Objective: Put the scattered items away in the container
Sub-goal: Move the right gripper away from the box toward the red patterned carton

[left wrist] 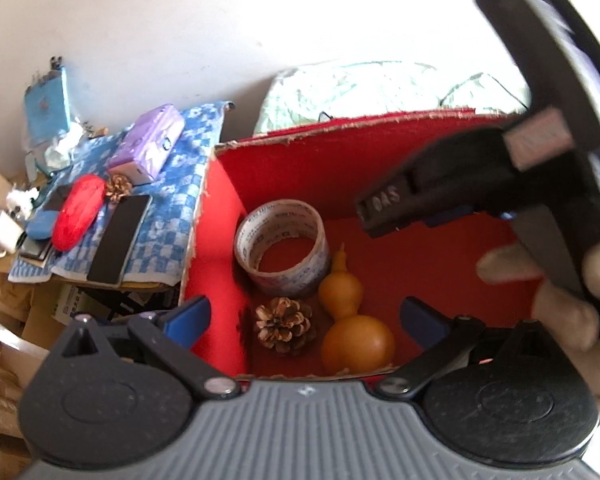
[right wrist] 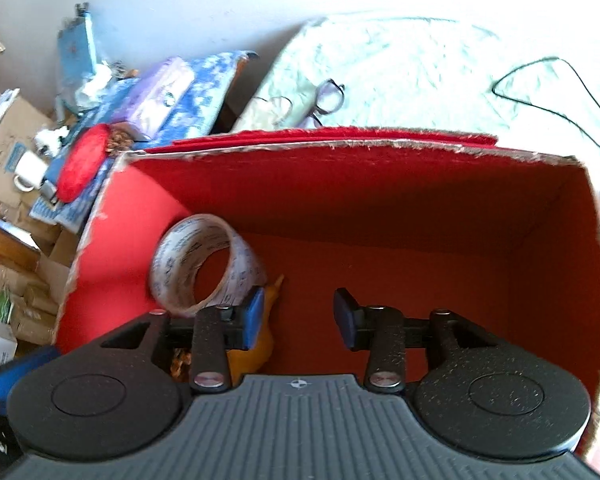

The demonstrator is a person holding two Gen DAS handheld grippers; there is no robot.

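box point(left wrist: 224, 216): red inside; rough pale cut rim
tape roll point(left wrist: 281, 249): clear with blue print
gourd point(left wrist: 354, 320): yellow-orange
pine cone point(left wrist: 284, 326): brown, pale-tipped scales
cloth point(left wrist: 180, 200): blue and white checks
pack point(left wrist: 148, 146): purple
pouch point(left wrist: 78, 210): bright red
mug point(left wrist: 4, 234): white
bedding point(right wrist: 400, 76): pale green, leafy print
gripper pads point(right wrist: 253, 320): blue

Right wrist view: gourd point(right wrist: 256, 344) mostly hidden behind right gripper point(right wrist: 300, 316) finger; pine cone point(right wrist: 180, 360) barely peeks out. Glasses point(right wrist: 320, 98) blurred.
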